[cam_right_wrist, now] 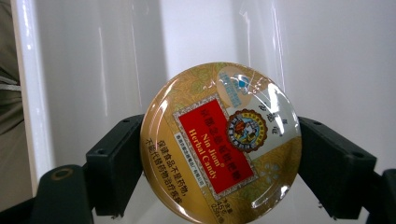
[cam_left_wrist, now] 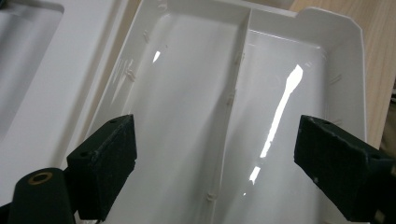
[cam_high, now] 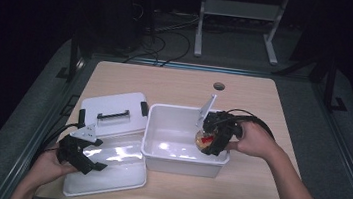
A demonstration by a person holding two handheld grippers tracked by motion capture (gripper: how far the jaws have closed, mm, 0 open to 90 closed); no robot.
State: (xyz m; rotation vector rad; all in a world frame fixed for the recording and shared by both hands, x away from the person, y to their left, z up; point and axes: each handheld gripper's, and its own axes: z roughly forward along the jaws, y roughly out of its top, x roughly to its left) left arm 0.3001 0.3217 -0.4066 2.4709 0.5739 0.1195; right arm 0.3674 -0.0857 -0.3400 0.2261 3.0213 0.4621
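The candy tin sits clamped between the jaws of your right tool, held inside the white bin on the desk. Your left tool hovers spread wide, empty, above the divided tray.

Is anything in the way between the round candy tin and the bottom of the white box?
Nothing visible. The right gripper holds the candy tin inside the white box, and the floor under it looks bare.
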